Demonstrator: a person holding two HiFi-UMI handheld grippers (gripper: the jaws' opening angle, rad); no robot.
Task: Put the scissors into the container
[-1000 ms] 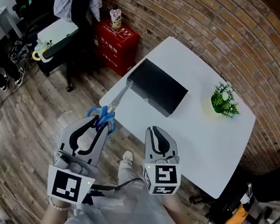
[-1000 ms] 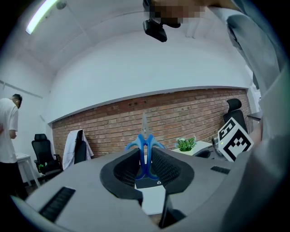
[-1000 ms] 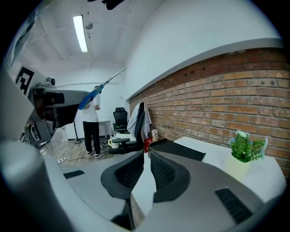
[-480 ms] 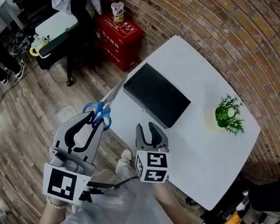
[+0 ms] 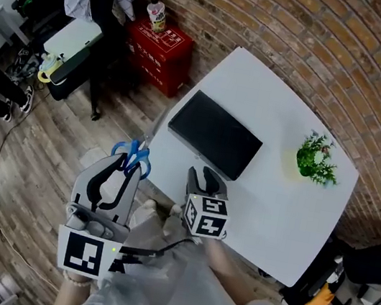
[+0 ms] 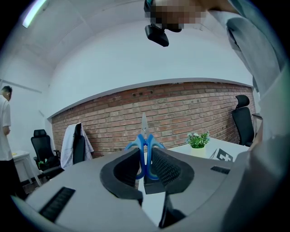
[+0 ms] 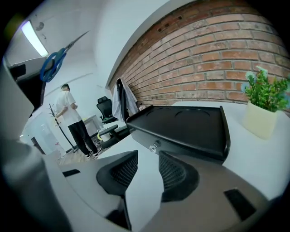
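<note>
Red brick wall (image 5: pixel 326 48) and wooden plank floor (image 5: pixel 25 177) are seen round a white square counter (image 5: pixel 277 200). A black rectangular container (image 5: pixel 215 134) is set on it. Blue-handled scissors (image 5: pixel 134 153) are pinched by the left tool (image 5: pixel 130 165) beside the counter; blades are barely made out. The right tool (image 5: pixel 205 180) is spread, empty.

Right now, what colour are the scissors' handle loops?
Blue, on the steel-bladed scissors clamped in the left gripper; clearest in left gripper view.
</note>
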